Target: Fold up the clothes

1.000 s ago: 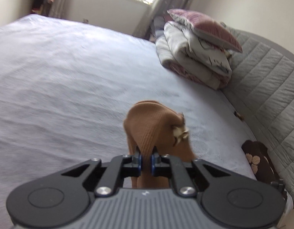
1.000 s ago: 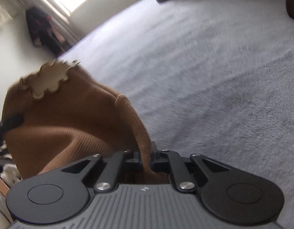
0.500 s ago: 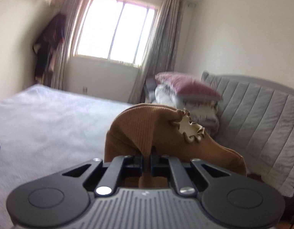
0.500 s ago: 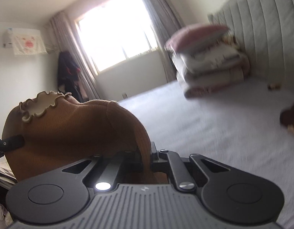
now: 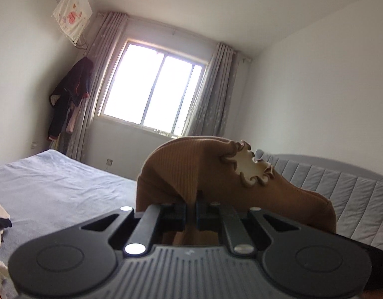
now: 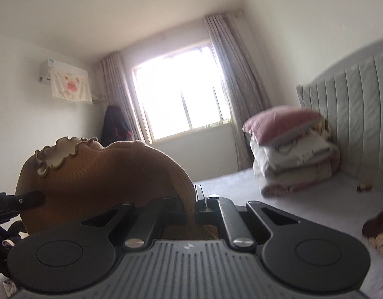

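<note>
Brown ribbed knit, soft and light, sags in the air above the bed (image 5: 54, 182) between my two claws, left claw (image 5: 190, 209) and right claw (image 6: 195, 209) each pinching a fold of the top (image 5: 191, 172), so the shoulders look the best hold.

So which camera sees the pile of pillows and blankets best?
The right wrist view: the stack of pillows and folded blankets sits in plain sight against the headboard. In the left wrist view it is hidden behind the brown sweater.

Both wrist views face level toward the window (image 5: 154, 94), perhaps close together.
</note>
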Demonstrator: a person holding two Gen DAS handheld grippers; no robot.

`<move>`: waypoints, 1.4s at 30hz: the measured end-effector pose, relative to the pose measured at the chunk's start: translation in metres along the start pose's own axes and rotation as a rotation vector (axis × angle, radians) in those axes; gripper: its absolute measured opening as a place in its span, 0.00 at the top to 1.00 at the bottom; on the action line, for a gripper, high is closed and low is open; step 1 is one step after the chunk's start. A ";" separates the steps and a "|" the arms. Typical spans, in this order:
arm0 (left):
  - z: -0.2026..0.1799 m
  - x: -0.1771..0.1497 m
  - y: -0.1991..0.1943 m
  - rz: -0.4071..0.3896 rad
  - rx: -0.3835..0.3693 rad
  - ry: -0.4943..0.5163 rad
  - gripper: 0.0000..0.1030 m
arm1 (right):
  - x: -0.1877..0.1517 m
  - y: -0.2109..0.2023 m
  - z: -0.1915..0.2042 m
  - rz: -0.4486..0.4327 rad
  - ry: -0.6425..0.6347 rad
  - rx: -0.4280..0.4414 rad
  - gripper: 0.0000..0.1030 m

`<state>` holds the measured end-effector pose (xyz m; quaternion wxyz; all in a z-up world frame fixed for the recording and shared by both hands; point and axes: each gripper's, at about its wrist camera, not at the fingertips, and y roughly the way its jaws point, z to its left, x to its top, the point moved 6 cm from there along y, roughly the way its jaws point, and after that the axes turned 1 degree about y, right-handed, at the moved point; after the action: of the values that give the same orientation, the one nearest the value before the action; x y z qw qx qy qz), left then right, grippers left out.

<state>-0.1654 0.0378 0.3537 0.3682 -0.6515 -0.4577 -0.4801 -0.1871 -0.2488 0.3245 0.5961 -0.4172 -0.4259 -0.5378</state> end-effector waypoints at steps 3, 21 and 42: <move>-0.003 0.008 -0.011 -0.025 -0.008 0.000 0.93 | 0.016 -0.015 0.007 -0.044 -0.024 0.000 0.94; 0.027 -0.061 0.049 0.126 0.047 -0.020 0.93 | -0.041 0.029 -0.018 0.117 -0.023 -0.064 0.93; 0.078 -0.194 0.284 0.392 0.133 -0.066 0.93 | -0.158 0.245 -0.094 0.345 -0.083 -0.255 0.93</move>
<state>0.1040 -0.0256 0.1350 0.4816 -0.7177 -0.3648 -0.3463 0.0534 -0.2757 0.1362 0.6035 -0.5778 -0.3009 -0.4598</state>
